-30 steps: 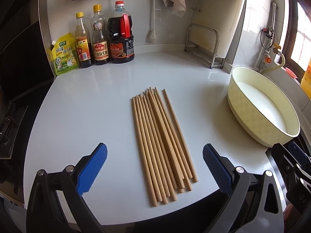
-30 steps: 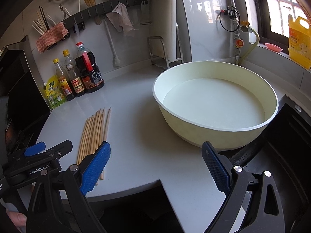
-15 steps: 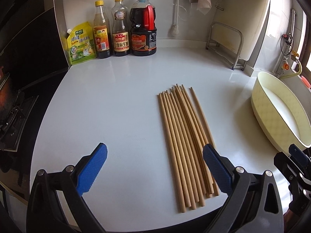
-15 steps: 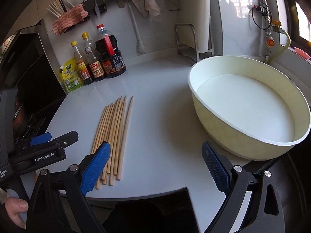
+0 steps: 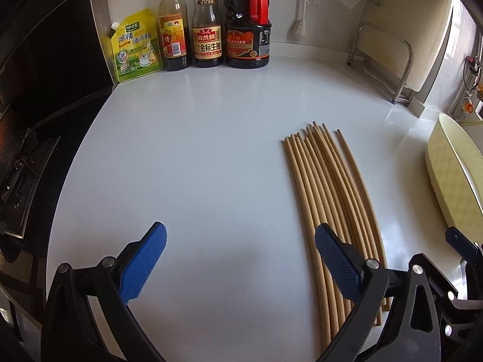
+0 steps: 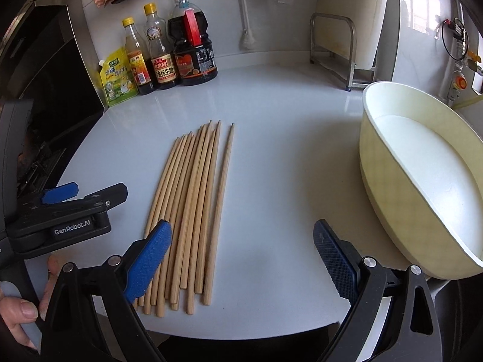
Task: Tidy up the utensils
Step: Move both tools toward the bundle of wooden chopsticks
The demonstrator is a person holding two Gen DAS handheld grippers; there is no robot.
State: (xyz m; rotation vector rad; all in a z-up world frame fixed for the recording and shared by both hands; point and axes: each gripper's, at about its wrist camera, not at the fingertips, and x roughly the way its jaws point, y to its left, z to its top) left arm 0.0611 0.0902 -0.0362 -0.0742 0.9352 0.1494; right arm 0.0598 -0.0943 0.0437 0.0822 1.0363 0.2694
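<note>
Several wooden chopsticks [image 5: 329, 199] lie side by side on the white counter [image 5: 196, 166], pointing away from me; they also show in the right wrist view [image 6: 193, 199]. My left gripper [image 5: 240, 259] is open and empty, low over the counter, its right finger over the near ends of the chopsticks. My right gripper [image 6: 241, 255] is open and empty, its left finger over the bundle's near ends. The left gripper [image 6: 69, 205] also shows at the left of the right wrist view.
A cream basin [image 6: 422, 175] stands on the right, by the sink edge. Three sauce bottles [image 5: 208, 24] and a yellow seasoning pouch [image 5: 134, 45] stand at the back wall. A metal rack [image 5: 383, 60] is at the back right. A dark stove [image 5: 21, 166] lies left.
Both grippers have moved left and forward over the counter. The chopsticks now sit right of centre in the left view and under the right gripper's left finger. Nothing was picked up.
</note>
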